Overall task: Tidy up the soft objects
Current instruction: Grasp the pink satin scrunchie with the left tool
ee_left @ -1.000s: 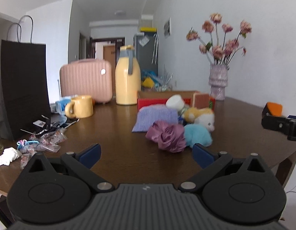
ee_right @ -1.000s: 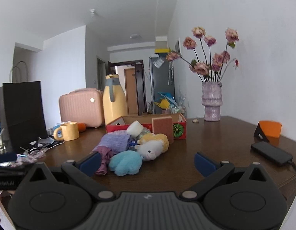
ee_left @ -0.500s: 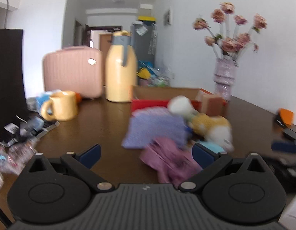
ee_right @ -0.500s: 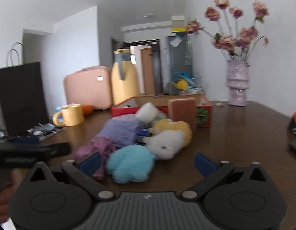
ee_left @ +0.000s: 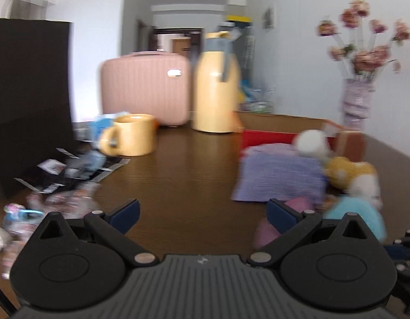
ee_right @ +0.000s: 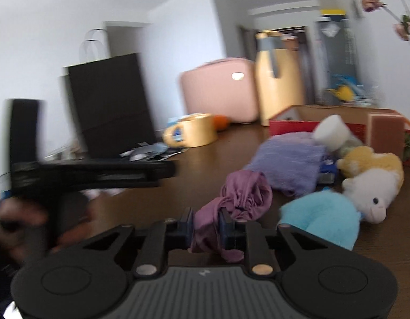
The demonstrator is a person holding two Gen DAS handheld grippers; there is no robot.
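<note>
Right wrist view: right gripper (ee_right: 205, 224) closing on crumpled, satiny purple cloth (ee_right: 236, 199); left gripper (ee_left: 202, 212) apart, empty.

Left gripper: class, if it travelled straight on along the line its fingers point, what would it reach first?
The left gripper is open with nothing between its fingers. Straight ahead lies bare table, then probably the yellow flask; blur makes depth uncertain.

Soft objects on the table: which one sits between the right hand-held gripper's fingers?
The crumpled purple cloth; the right hand-held gripper is closing on it.
</note>
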